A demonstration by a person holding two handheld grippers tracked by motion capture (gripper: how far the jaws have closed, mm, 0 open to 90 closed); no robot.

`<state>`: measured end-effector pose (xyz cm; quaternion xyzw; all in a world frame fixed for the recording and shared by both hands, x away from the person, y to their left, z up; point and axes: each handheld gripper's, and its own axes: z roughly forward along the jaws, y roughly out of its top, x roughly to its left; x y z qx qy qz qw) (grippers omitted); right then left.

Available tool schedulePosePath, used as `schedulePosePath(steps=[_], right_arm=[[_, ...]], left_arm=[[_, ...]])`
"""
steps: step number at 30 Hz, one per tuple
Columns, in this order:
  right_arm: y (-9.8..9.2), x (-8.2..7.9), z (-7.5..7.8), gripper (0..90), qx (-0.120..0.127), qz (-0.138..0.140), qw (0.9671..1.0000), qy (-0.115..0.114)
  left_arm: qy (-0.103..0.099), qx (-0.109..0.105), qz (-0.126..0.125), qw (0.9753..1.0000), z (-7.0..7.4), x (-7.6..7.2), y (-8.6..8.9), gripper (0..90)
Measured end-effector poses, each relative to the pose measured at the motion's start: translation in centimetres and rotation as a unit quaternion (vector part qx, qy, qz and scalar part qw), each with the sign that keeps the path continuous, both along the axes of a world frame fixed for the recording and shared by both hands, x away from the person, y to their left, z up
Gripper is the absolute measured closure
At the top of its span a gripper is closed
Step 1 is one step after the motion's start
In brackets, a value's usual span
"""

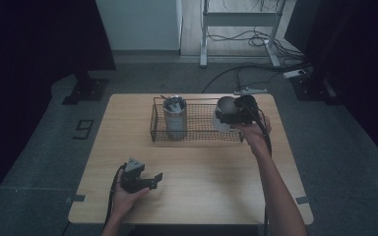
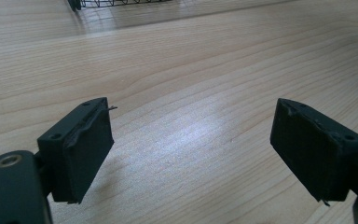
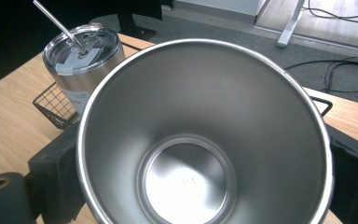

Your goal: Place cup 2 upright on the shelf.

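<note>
A black wire basket point(image 1: 153, 129) stands at the back middle of the wooden table point(image 1: 202, 191). In its left part stands upright a steel tumbler point(image 1: 174, 117) with a clear lid and a metal straw point(image 3: 58, 23). My right gripper point(image 1: 231, 112) is shut on an open steel cup point(image 1: 221, 120), held at the basket's right end. In the right gripper view I look straight into the empty cup point(image 3: 200, 140), with the lidded tumbler point(image 3: 81, 60) behind it at the left. My left gripper point(image 1: 152, 181) rests low over the table's front left, open, nothing between its jaws point(image 2: 191, 149).
A corner of the basket point(image 2: 116, 3) shows at the top of the left gripper view, far from the jaws. Bare wood lies between the basket and the front edge. Beyond the table are a grey floor, cables point(image 1: 256, 39) and a metal frame.
</note>
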<state>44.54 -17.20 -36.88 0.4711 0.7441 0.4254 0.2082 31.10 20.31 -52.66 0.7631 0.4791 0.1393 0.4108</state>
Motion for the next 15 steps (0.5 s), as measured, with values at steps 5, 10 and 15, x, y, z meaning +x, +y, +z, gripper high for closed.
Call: schedulePosePath(steps=[5, 10, 15], right_arm=[[0.2, 0.8, -0.2, 6.3, -0.005, 0.000, 1.0000, 0.002], [0.3, 1.5, -0.3, 6.3, -0.009, 0.000, 0.9999, 0.004], [0.5, 2.4, -0.5, 6.3, -0.014, -0.002, 0.9999, 0.010]], left_arm=[[0.000, 0.000, 0.000, 1.0000, 0.0, 0.0, 0.0, 13.0], [0.001, 0.001, -0.002, 1.0000, -0.1, 0.0, -0.1, 13.0], [0.002, 0.001, -0.001, 1.0000, -0.1, 0.0, 0.0, 13.0]])
